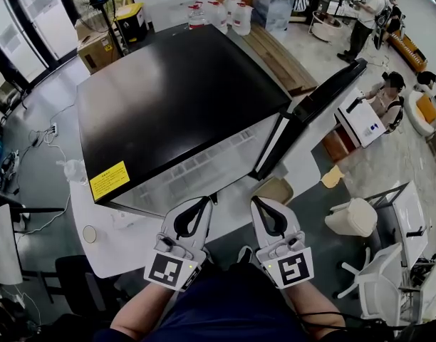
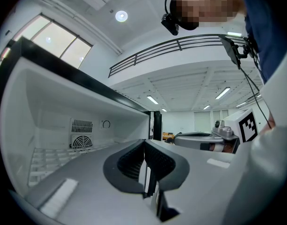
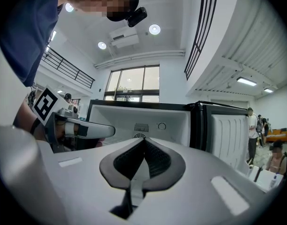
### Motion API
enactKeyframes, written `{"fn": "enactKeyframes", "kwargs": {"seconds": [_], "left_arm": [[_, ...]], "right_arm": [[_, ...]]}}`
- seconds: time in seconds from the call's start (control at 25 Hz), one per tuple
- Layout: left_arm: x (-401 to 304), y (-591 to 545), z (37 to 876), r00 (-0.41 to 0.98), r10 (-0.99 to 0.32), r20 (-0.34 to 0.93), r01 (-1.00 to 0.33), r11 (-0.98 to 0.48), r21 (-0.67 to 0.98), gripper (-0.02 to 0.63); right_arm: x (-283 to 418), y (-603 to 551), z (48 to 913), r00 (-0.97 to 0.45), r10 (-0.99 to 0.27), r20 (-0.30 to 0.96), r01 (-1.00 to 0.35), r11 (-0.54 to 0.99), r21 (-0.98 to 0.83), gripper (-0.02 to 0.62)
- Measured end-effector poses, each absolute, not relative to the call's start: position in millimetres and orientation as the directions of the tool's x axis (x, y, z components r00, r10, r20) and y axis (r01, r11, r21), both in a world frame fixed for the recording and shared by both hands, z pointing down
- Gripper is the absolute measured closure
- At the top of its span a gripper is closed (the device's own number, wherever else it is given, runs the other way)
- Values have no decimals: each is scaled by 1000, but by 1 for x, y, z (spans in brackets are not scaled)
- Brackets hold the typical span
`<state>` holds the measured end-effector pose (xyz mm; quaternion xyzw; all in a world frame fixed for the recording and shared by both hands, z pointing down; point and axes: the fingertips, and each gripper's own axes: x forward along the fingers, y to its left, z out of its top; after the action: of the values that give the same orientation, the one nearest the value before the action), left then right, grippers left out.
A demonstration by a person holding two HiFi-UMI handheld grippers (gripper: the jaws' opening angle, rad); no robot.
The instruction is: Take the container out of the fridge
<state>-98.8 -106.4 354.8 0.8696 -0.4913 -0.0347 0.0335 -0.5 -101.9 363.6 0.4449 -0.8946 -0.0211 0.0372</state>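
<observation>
Now: both jaws closed and empty before the open fridge

Head view: black fridge [image 1: 175, 91] stands on the white desk [image 1: 122, 251], with its door [image 1: 325, 95] swung open at right. The left gripper [image 1: 204, 200] and right gripper [image 1: 258, 200] sit side by side just in front of the opening, near each other but apart.

Left gripper view: jaws together, nothing between them. White interior ahead, with a fan grille [image 2: 81, 142] on the back wall and a wire shelf [image 2: 42, 161] beneath it.

Right gripper view: jaws together, nothing between them. The door's inner face is at right.

Cannot make out the container in any view.
</observation>
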Motion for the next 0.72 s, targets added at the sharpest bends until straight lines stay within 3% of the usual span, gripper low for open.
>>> {"fn": "enactKeyframes", "kwargs": {"seconds": [0.72], "left_arm": [[-98, -104, 360, 524, -852, -1, -849, -523, 77, 604]], "right_arm": [[0, -99, 362, -595, -803, 36, -799, 596, 84, 589]]}}
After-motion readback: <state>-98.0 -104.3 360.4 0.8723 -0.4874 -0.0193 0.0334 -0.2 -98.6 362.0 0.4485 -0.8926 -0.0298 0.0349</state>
